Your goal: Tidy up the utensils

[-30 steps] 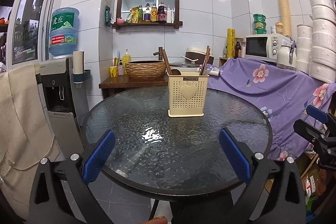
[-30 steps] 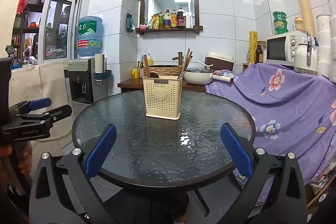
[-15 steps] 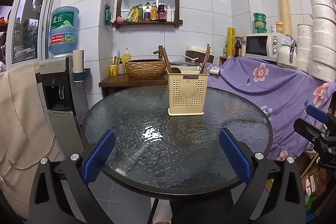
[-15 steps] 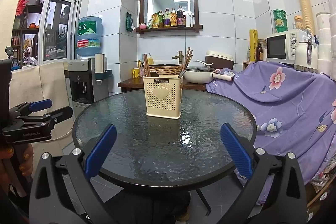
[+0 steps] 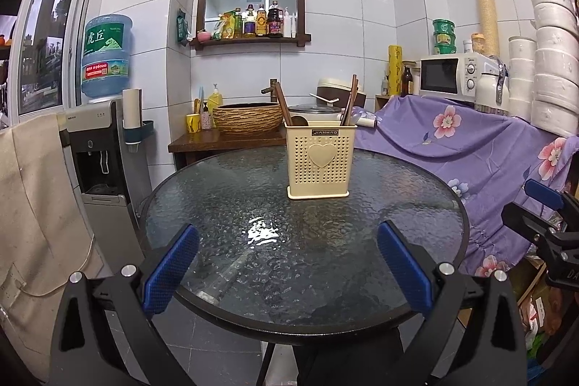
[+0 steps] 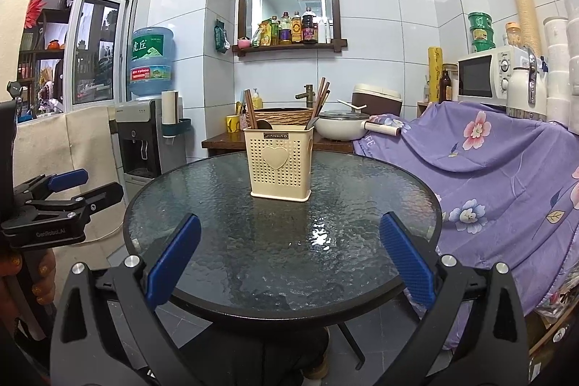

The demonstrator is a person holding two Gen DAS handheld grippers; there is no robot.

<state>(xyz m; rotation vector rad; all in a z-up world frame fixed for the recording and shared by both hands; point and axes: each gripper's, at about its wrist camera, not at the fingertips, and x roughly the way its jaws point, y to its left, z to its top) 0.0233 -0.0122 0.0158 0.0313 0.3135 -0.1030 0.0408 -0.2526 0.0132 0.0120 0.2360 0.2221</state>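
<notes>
A cream perforated utensil holder (image 5: pixel 319 160) (image 6: pixel 278 161) with a heart on its front stands upright on the far half of a round dark glass table (image 5: pixel 253 263) (image 6: pixel 275 259). Brown chopsticks (image 5: pixel 349 100) (image 6: pixel 321 96) and a dark wooden spoon (image 5: pixel 286 109) (image 6: pixel 253 114) stick out of it. My left gripper (image 5: pixel 287 259) is open, held back over the near table edge with nothing between its blue pads. My right gripper (image 6: pixel 287 257) is open too, likewise well short of the holder. Each gripper shows at the edge of the other's view.
A water dispenser (image 5: pixel 105 140) stands left of the table. Purple flowered cloth (image 6: pixel 488 169) covers a counter at the right, with a microwave (image 5: pixel 452 76) on it. A wooden side table behind carries a woven basket (image 5: pixel 248 118) and a pot (image 6: pixel 340 127). A hand (image 6: pixel 21 274) holds the left gripper.
Both views have drifted only slightly; the grippers stay open and the holder has not moved.
</notes>
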